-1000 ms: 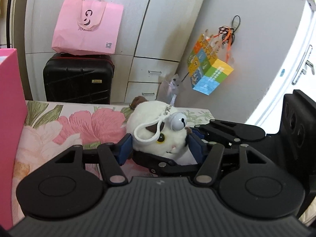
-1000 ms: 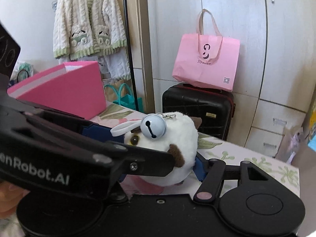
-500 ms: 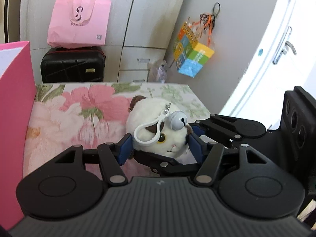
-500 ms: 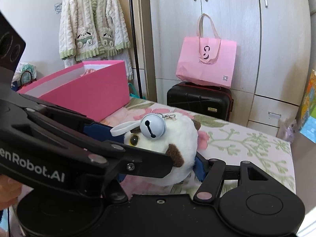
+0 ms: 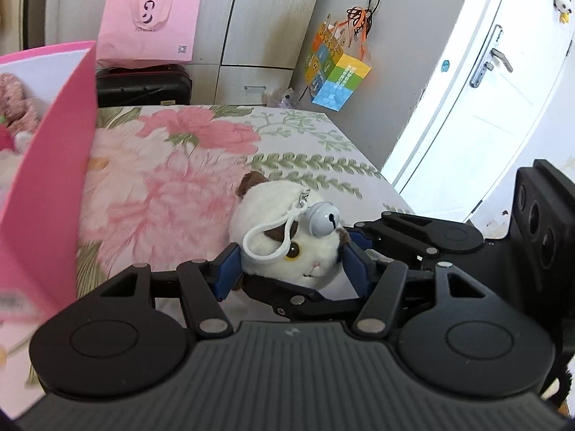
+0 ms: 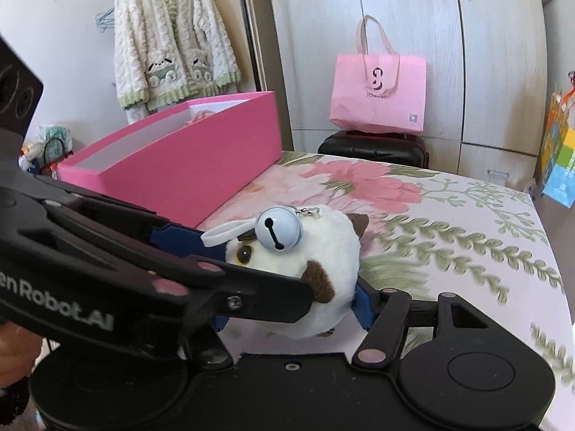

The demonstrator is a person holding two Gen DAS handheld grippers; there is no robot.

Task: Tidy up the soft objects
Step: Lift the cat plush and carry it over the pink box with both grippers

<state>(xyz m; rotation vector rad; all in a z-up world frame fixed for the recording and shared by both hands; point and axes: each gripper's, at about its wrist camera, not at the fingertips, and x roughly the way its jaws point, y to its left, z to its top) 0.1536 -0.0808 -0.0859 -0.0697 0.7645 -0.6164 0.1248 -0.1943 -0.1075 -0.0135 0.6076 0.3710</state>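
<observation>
Floral bed [image 5: 201, 165]; both tools clamped around plush cat [image 5: 287, 230], cardigan [image 6: 172, 36] only in right view.

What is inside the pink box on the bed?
In the pink box, one pinkish soft toy shows at the left edge. The box wall covers the rest of the inside.
</observation>
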